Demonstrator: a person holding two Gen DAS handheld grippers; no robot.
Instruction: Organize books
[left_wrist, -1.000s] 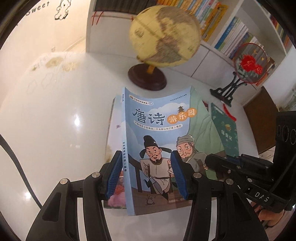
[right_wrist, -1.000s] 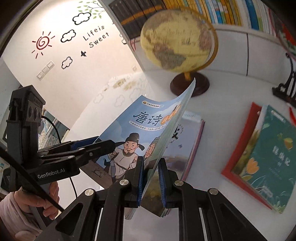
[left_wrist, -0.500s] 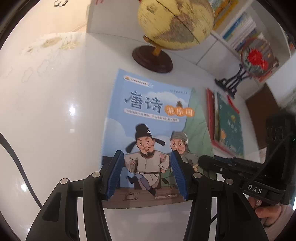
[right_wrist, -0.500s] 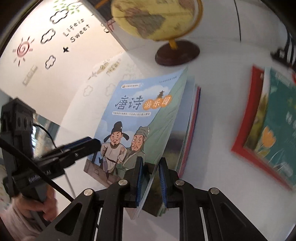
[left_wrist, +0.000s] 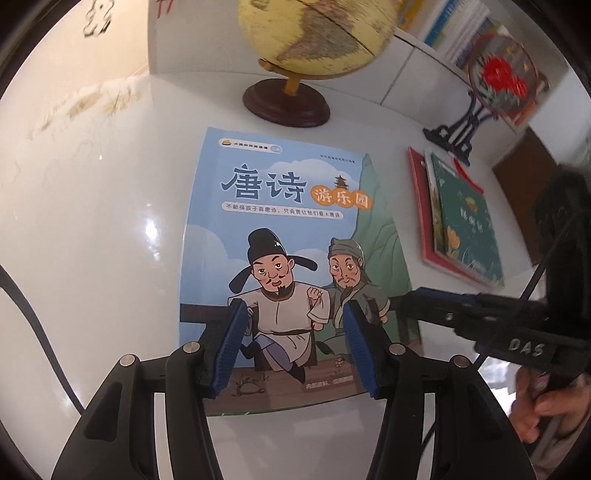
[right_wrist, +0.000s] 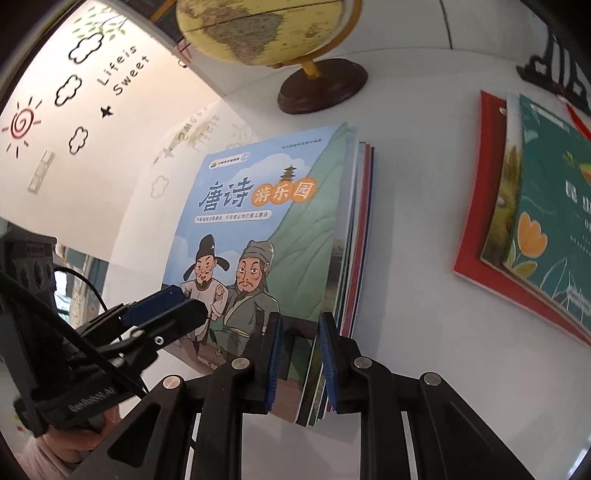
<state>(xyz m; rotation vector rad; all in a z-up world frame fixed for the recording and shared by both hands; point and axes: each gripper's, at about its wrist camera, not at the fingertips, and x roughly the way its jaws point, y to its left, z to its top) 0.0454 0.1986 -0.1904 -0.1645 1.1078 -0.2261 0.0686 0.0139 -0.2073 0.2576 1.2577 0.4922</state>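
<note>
The blue poetry book (left_wrist: 291, 266) lies flat atop its stack on the counter (left_wrist: 92, 240), so the right hand-held gripper (right_wrist: 298, 363) has just been loosening around its corner, while the left hand-held gripper (left_wrist: 293, 347) hovers empty, half-open.

Your left gripper (left_wrist: 291, 345) is matte black, its linkage arms pinned with round silver screws, and its fingers (left_wrist: 231, 347) carry ribbed blue pads. Your right gripper (right_wrist: 298, 363) is built the same; its side reads "DAS" in pale letters (seen from the left wrist view). Thin black cables trail from both. You wear a pink sleeve (right_wrist: 40, 456).
</note>
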